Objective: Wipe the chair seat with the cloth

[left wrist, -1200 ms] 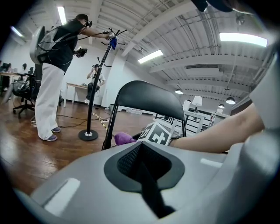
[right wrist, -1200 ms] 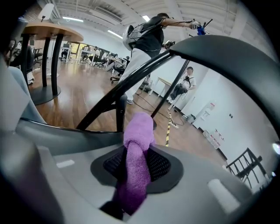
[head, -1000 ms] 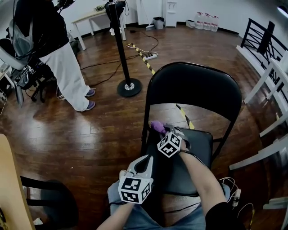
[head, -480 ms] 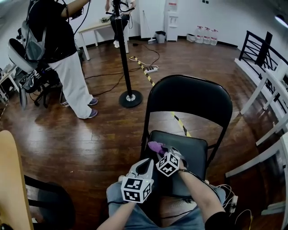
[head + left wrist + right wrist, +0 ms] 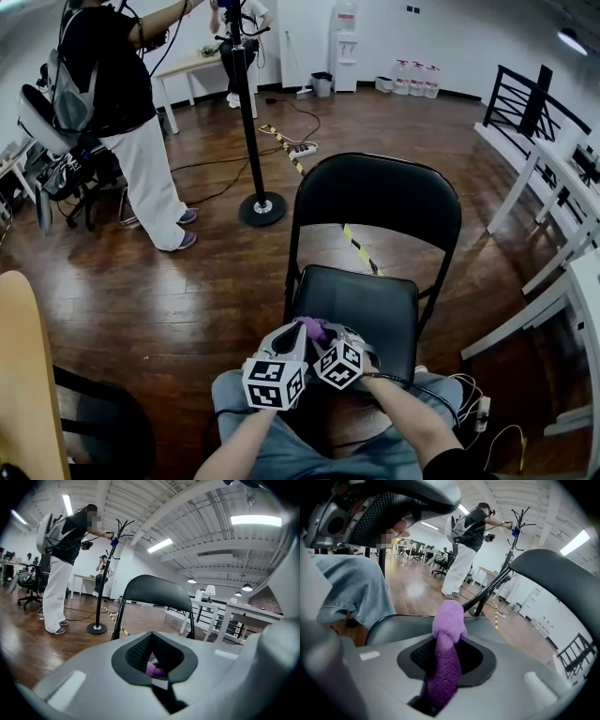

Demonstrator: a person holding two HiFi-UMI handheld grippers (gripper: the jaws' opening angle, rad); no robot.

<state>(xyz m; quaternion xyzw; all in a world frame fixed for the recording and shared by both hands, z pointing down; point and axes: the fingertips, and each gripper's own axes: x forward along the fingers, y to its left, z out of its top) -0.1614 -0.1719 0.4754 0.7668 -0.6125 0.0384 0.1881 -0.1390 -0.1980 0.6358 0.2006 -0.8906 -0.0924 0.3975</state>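
A black folding chair stands in front of me, its seat (image 5: 370, 305) dark and padded, its backrest (image 5: 375, 199) upright. The purple cloth (image 5: 311, 328) lies bunched at the seat's front left. My right gripper (image 5: 323, 337) is shut on it, and the cloth (image 5: 449, 625) sticks out past the jaws over the seat (image 5: 393, 623). My left gripper (image 5: 292, 339) hovers just left of it with its jaws together and nothing held. Through the gap in the left gripper (image 5: 151, 635) a bit of purple cloth (image 5: 154, 670) shows, with the backrest (image 5: 154, 590) behind.
A person in white trousers (image 5: 150, 178) stands at the back left beside a pole stand (image 5: 262, 208) with cables on the wooden floor. White tables (image 5: 553, 234) and a black railing line the right. A wooden board (image 5: 23, 375) and another black chair (image 5: 103, 422) sit at my left.
The right gripper has drawn the cloth from the back left of the seat toward its front edge. The left gripper has stayed close beside it.
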